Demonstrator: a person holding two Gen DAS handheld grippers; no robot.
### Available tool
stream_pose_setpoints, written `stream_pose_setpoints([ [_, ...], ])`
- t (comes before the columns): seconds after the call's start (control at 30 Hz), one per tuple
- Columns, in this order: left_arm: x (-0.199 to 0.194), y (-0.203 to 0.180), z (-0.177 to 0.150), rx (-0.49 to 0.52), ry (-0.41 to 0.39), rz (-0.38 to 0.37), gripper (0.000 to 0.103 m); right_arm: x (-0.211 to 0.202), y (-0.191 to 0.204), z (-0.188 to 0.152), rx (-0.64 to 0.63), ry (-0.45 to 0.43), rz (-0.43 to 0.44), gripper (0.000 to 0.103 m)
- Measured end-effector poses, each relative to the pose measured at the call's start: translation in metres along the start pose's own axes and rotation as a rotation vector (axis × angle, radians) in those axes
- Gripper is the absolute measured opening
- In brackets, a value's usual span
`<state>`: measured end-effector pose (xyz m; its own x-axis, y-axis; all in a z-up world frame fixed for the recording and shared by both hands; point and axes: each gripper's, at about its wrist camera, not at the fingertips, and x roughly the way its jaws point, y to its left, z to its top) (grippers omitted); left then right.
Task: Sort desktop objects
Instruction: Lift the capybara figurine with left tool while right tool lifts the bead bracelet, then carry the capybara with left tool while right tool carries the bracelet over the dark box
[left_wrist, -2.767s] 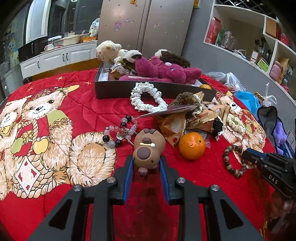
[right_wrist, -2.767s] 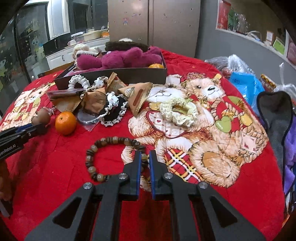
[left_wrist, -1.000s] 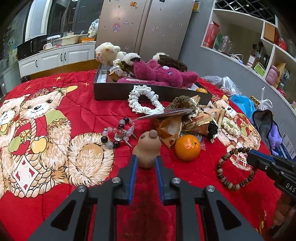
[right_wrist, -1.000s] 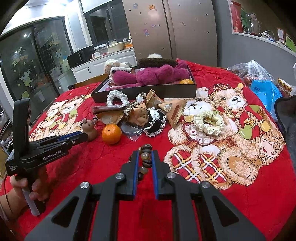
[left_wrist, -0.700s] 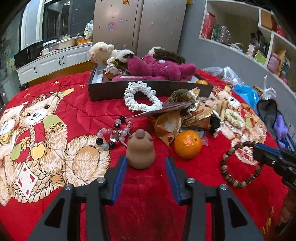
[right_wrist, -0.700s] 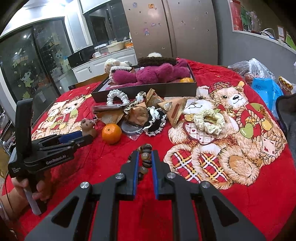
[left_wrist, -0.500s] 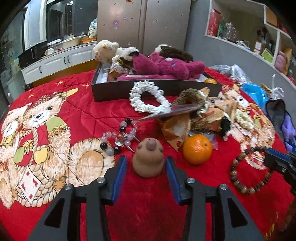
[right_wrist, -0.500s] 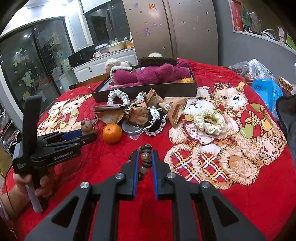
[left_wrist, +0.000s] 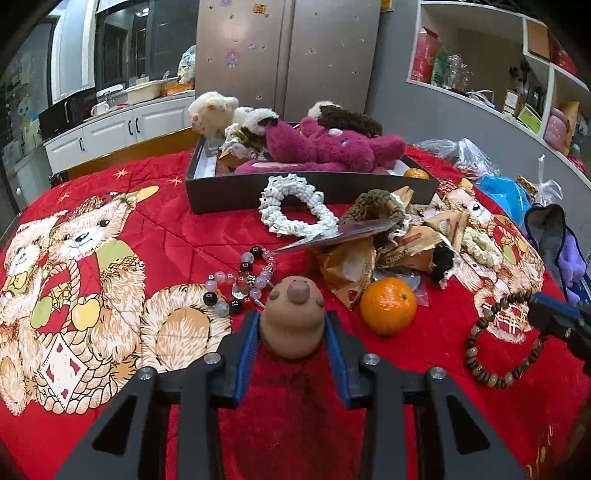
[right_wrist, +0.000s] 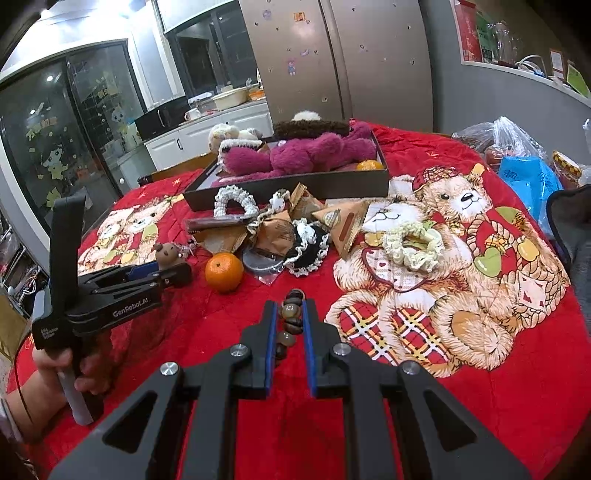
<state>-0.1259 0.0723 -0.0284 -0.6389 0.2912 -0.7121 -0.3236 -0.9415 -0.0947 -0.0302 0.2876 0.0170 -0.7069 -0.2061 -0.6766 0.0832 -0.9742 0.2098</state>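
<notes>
- Left gripper (left_wrist: 291, 332), lower centre: blue pads touch both sides of small brown capybara figurine (left_wrist: 292, 314).
- Right gripper (right_wrist: 290, 325), lower centre: clamped on brown wooden bead bracelet (right_wrist: 290, 321).
- Orange tangerine (left_wrist: 388, 306) mid-frame.
- Dark cardboard box (left_wrist: 229, 192) farther, holding magenta plush bear (left_wrist: 332, 147).

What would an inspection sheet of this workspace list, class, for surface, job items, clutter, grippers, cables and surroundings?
Surface: red bear-print blanket.
Job's things: brown capybara toy; wooden bead bracelet; dark tray holding a magenta plush.
Clutter: orange, white scrunchie, glass-bead bracelet, snack packets.
Grippers: left gripper flanks the toy, contact unclear; right gripper shut on the bracelet.
Cables: nothing seen.
Surroundings: fridge, shelves.
</notes>
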Motion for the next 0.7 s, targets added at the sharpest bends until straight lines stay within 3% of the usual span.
stream_pose_setpoints([
  [0.37,-0.016,-0.002,0.001,0.01,-0.033,0.011,0.035,-0.021,0.001,0.007,0.017,-0.058,0.01,0.014],
  [0.7,-0.043,-0.008,0.009,0.006,-0.086,-0.027,0.035,-0.029,0.012,0.008,0.009,-0.081,0.032,0.014],
])
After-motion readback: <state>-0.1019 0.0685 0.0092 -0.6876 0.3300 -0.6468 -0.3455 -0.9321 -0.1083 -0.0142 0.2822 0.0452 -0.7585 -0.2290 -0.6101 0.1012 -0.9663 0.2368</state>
